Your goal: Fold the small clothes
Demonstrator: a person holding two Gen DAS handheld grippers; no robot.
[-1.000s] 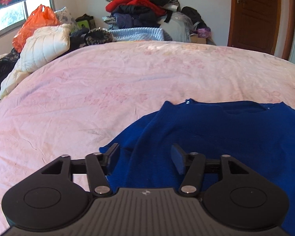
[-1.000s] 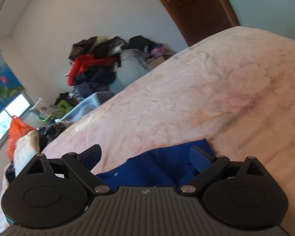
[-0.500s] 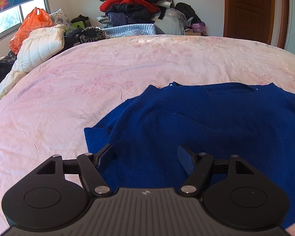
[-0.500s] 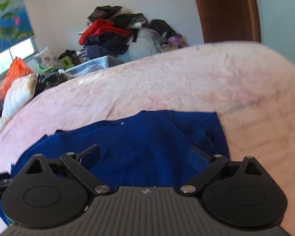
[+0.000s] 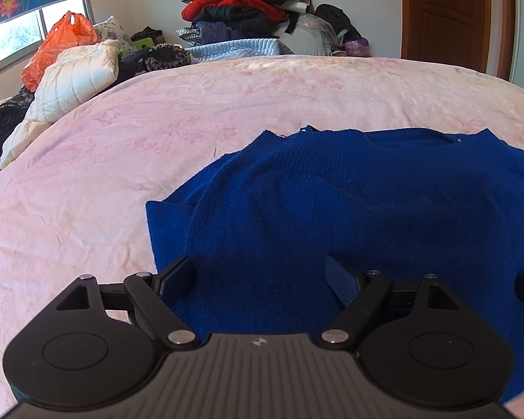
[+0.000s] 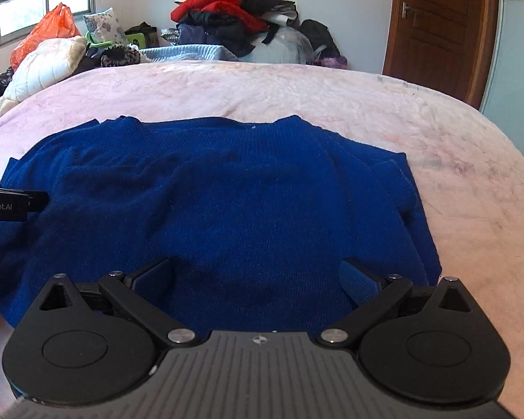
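**Over the near hem: both grippers open, sweater laid out but not yet folded**

Between the fingers of the left gripper (image 5: pixel 260 274) we find only blue knit beneath; its jaws have just been opening and stand wide, with no fabric pinched. The right gripper (image 6: pixel 256 276) is likewise spread wide above the cloth, gripping nothing. Each tool hangs low over the near part of the blue sweater (image 6: pixel 227 192), the left toward its left side, the right toward its right.

The sweater lies spread on the pink bedspread (image 5: pixel 157 122), neckline (image 5: pixel 405 136) away from us. Its left sleeve (image 5: pixel 167 223) appears tucked partly under the body, and the right side shows a similar doubled edge. Some ripples remain across the chest.

Beyond the bed we note a heap of unsorted clothes (image 5: pixel 248 10), a white quilted jacket (image 5: pixel 77 80) and an orange bag (image 5: pixel 59 45), well apart from the work.

In our judgement the garment has been released after laying out, and folding proper is about to begin. The next move calls for each gripper to close on one layer of hem or side edge, evenly, and carry it over without dragging the body askew.
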